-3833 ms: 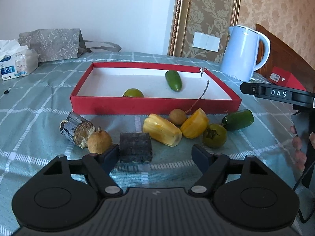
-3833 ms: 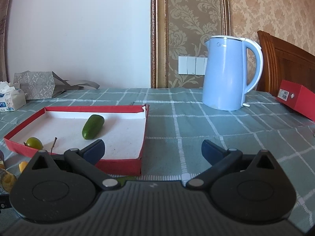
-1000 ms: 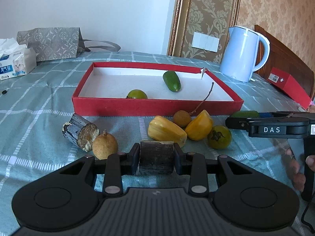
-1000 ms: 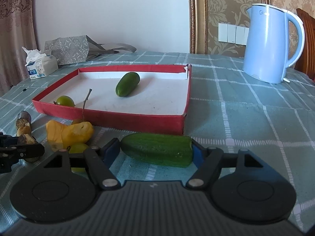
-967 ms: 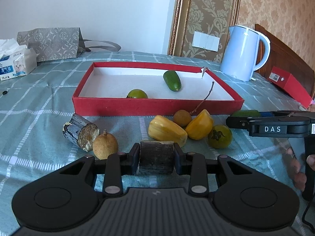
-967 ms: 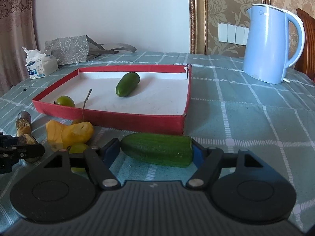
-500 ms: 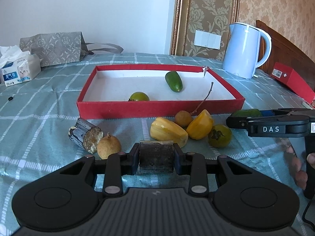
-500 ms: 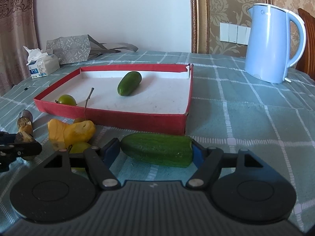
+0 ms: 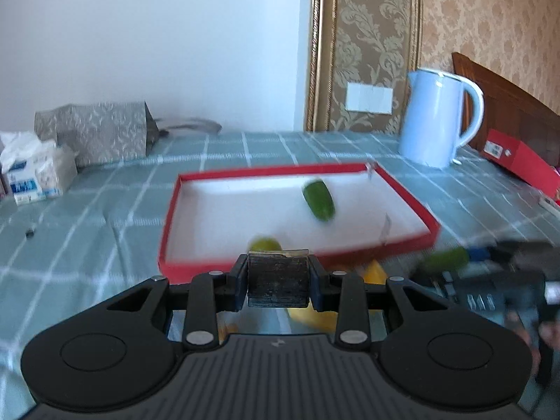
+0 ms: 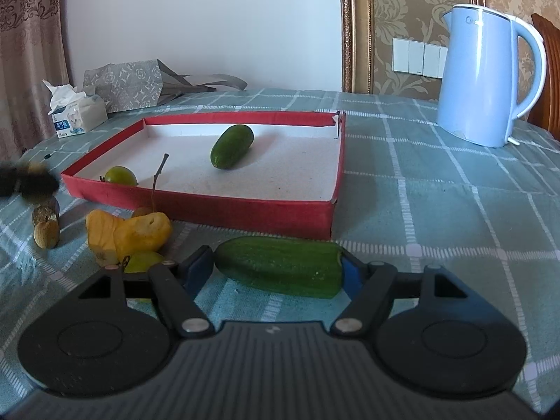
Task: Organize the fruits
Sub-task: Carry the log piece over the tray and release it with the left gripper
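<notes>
Both grippers loaded, heading for the shallow red cardboard tray [image 10: 196, 206].

The left gripper [image 9: 278, 281] clenches a dark, rough-barked block [image 9: 278, 285] lifted before the tray's near wall, likely to drop inside; the right gripper [image 10: 276, 269] pinches a cut green cucumber piece [image 10: 280, 269] endwise, just short of the tray. On the pale blue kettle [image 10: 486, 80], the lettering is too faint to read.

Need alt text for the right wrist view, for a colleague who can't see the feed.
The right gripper has its jaws shut on a cut green cucumber piece before a shallow red cardboard tray. The tray holds another green cucumber and a small green round fruit; yellow jackfruit pieces lie outside.
</notes>
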Motion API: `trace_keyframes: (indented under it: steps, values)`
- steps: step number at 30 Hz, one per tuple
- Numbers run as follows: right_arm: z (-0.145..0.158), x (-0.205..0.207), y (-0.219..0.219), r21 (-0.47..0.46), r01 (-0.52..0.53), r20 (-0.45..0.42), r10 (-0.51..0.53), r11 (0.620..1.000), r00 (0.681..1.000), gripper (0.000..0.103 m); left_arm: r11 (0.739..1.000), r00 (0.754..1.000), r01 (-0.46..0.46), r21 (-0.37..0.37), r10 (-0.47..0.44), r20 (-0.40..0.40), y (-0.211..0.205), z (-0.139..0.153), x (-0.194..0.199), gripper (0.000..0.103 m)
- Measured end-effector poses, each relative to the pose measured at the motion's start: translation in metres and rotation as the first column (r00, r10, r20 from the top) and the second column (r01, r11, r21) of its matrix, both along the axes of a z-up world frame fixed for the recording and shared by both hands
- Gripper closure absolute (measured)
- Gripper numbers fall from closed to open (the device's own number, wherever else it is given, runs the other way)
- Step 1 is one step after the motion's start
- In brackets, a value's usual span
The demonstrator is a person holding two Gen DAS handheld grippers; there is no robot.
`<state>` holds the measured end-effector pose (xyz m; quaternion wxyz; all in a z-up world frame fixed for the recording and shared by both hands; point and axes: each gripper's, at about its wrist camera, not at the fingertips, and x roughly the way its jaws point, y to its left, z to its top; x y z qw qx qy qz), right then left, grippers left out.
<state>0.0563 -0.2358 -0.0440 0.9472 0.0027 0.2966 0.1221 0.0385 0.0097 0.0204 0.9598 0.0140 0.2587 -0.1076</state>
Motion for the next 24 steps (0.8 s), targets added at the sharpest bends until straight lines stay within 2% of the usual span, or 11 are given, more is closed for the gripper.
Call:
trace_keyframes:
  steps: [4, 9, 13, 17, 24]
  values:
    - [0.0, 0.001, -0.001, 0.005, 0.0, -0.008, 0.0, 1.0, 1.0, 0.03, 1.0, 1.0, -0.015, 0.004, 0.015, -0.007, -0.001, 0.007, 0.036, 0.07]
    - [-0.001, 0.003, -0.001, 0.008, -0.001, -0.014, 0.001, 1.0, 1.0, 0.03, 0.998, 0.999, -0.027, 0.052, 0.029, -0.044, -0.01, 0.002, 0.079, 0.07]
    - [-0.001, 0.003, -0.001, 0.011, -0.002, -0.018, 0.002, 1.0, 1.0, 0.03, 0.994, 0.995, -0.081, 0.073, 0.085, -0.054, -0.01, -0.005, 0.107, 0.066]
    - [-0.002, 0.005, -0.001, 0.017, -0.006, -0.029, 0.007, 1.0, 1.0, 0.03, 0.992, 0.993, -0.116, 0.049, 0.118, -0.03, -0.003, -0.004, 0.11, 0.043]
    - [-0.002, 0.004, -0.001, 0.015, -0.01, -0.027, 0.01, 1.0, 1.0, 0.03, 0.99, 0.99, -0.141, 0.004, 0.141, 0.027, 0.012, -0.001, 0.076, 0.039]
